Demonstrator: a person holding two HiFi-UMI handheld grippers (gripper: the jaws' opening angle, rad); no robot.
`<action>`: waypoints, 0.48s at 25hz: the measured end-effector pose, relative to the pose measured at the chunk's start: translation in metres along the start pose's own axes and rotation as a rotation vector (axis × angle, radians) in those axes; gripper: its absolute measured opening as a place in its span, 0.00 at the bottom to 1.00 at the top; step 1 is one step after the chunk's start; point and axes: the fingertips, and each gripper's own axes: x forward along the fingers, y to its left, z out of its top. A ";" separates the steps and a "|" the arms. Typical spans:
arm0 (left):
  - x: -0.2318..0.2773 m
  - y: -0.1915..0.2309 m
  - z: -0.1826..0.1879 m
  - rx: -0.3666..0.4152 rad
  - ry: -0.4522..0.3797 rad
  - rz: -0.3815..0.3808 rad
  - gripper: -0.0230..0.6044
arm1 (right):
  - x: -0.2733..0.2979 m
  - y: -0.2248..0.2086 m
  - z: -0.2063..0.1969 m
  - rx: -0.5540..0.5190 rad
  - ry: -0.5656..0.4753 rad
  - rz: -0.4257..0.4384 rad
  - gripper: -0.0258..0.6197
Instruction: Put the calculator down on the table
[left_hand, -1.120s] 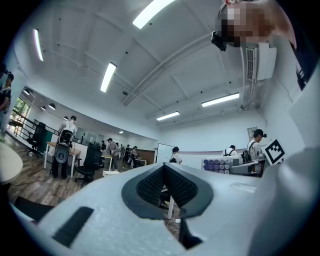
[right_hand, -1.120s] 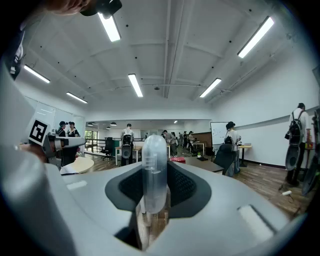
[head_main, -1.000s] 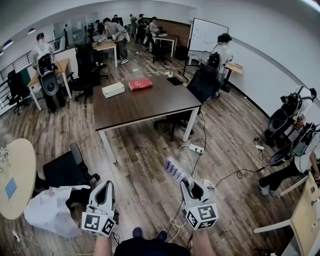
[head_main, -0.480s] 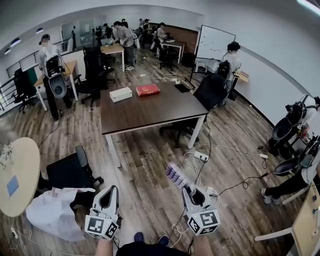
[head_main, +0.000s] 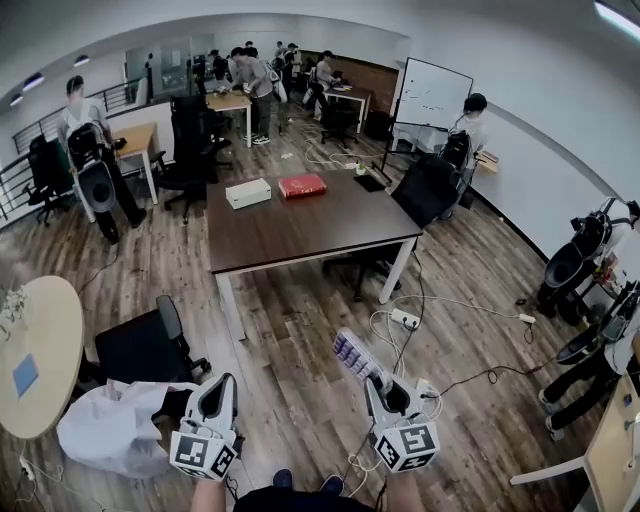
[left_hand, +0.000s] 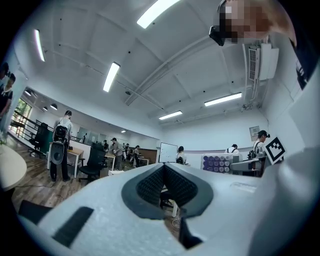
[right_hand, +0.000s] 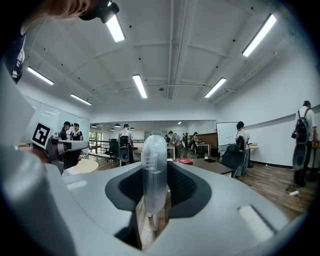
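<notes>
The right claw (head_main: 380, 384) is clamped on a calculator (head_main: 352, 351). Its pads press the near end, so the body with its purple keys juts forward past the tips. Seen along the jaws, the calculator stands edge-on between them. Just beside it, the left claw (head_main: 216, 392) has its jaws closed together on nothing. Both claws point level above a wooden floor. A black chair (head_main: 140, 345) sits out to the left of the left claw, and cables and a power strip (head_main: 404, 319) lie ahead of the right one. The dark table (head_main: 300, 235) stands well ahead of both claws, with a white box (head_main: 248, 193) and a red book (head_main: 302, 185) at its far end. This looks like the carrying step. The next move calls for reaching the table's bare near half, lowering the calculator flat and opening the jaws.
</notes>
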 end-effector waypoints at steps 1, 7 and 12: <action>-0.001 0.006 0.000 -0.001 0.000 -0.003 0.03 | 0.003 0.005 0.000 0.000 -0.001 -0.003 0.22; -0.004 0.032 -0.003 -0.006 0.005 -0.017 0.03 | 0.021 0.025 -0.004 0.011 -0.013 -0.019 0.22; 0.000 0.050 -0.005 -0.010 0.016 -0.023 0.03 | 0.040 0.038 -0.008 0.015 -0.003 -0.009 0.22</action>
